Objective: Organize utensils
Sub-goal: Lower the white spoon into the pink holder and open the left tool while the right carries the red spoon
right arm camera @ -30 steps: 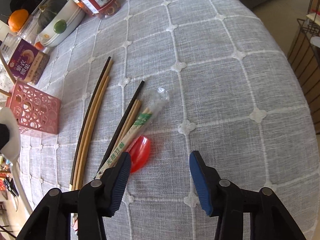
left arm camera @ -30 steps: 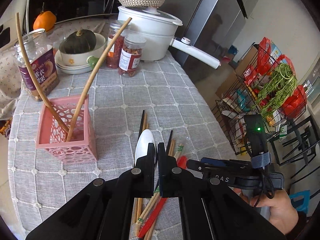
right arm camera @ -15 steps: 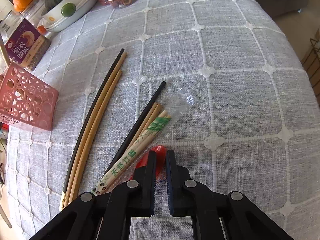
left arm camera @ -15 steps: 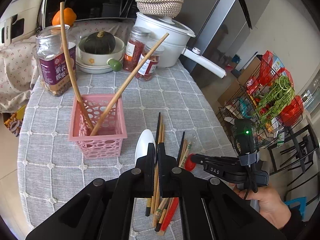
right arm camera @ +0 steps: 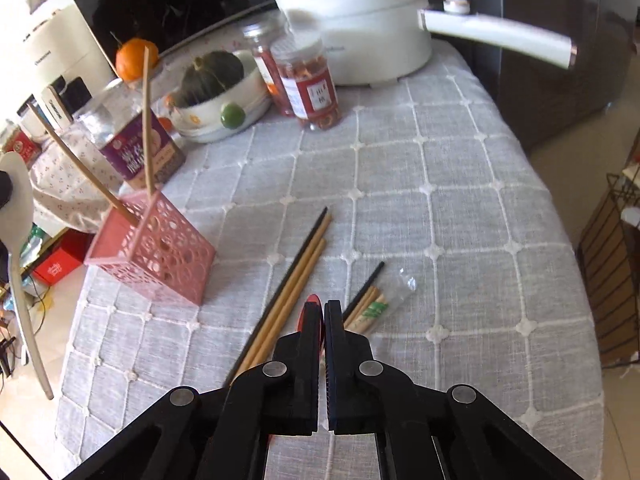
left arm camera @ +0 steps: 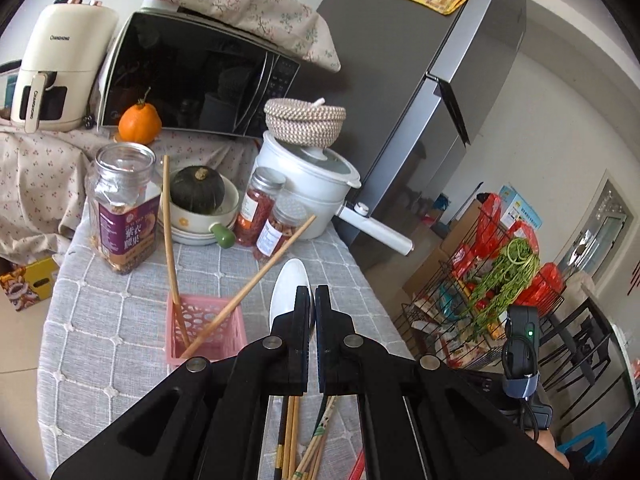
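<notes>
Pink basket (right arm camera: 156, 248) on the desk (right arm camera: 460, 200), two long wooden chopsticks (left arm camera: 170, 248) already standing in it. Loose chopsticks (right arm camera: 296, 288) and a wrapped pair (right arm camera: 376, 308) left lying on the cloth. Left hand-held gripper (left arm camera: 312, 300) pressed together on a white spoon (left arm camera: 290, 284), carried above the desk, near the basket. Right hand-held gripper (right arm camera: 322, 316) pinching a red spoon (right arm camera: 311, 304), off the cloth. A second ago: right jaws spread over the red spoon lying flat; now clamped and raised.
</notes>
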### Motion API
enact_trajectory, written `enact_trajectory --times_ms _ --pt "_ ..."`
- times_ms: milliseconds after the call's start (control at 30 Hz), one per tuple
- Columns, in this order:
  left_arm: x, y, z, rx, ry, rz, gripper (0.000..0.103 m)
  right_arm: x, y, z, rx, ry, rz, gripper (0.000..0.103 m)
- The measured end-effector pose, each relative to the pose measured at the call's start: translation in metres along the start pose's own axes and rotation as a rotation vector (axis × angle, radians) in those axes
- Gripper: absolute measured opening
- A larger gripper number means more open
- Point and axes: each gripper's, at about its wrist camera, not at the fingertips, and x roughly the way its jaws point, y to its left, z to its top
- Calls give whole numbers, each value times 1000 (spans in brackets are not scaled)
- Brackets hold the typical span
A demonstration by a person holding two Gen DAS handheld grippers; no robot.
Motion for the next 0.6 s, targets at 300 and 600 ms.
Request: enact_trajectory --times_ms 300,600 --pt "7 31 26 -55 -201 -33 2 -44 23 22 -23 -198 -1 1" --pt "41 52 39 -75 -255 -1 2 -45 29 33 14 -230 46 1"
